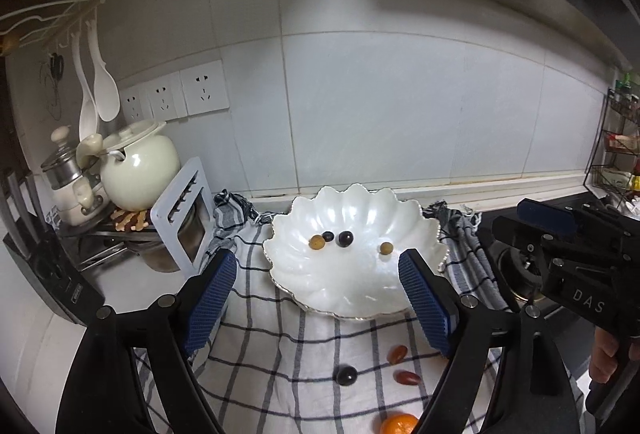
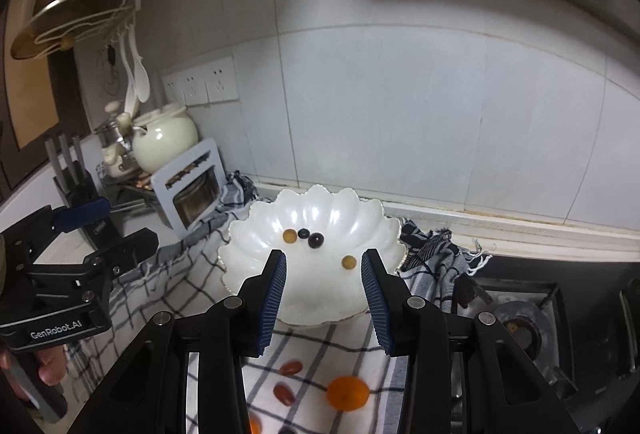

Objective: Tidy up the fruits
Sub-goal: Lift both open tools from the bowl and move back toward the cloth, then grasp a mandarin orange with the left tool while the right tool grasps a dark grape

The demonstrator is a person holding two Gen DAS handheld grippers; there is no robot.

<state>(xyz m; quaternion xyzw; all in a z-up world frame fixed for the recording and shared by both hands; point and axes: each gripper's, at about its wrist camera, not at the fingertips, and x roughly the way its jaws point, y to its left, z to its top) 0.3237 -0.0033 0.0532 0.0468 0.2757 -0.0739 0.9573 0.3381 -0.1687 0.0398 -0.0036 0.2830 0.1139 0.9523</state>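
Above the white dish (image 1: 352, 274) holding four small fruits, both tools, left (image 1: 320, 306) and right (image 2: 324, 302), gape empty.

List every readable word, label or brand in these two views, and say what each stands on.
"DAS": on the body of the right hand-held gripper, seen from the left wrist camera.
"GenRobot.AI": on the body of the left hand-held gripper, seen from the right wrist camera.
Packets on the wire rack: print too small to read.
Black appliance: label blurred.
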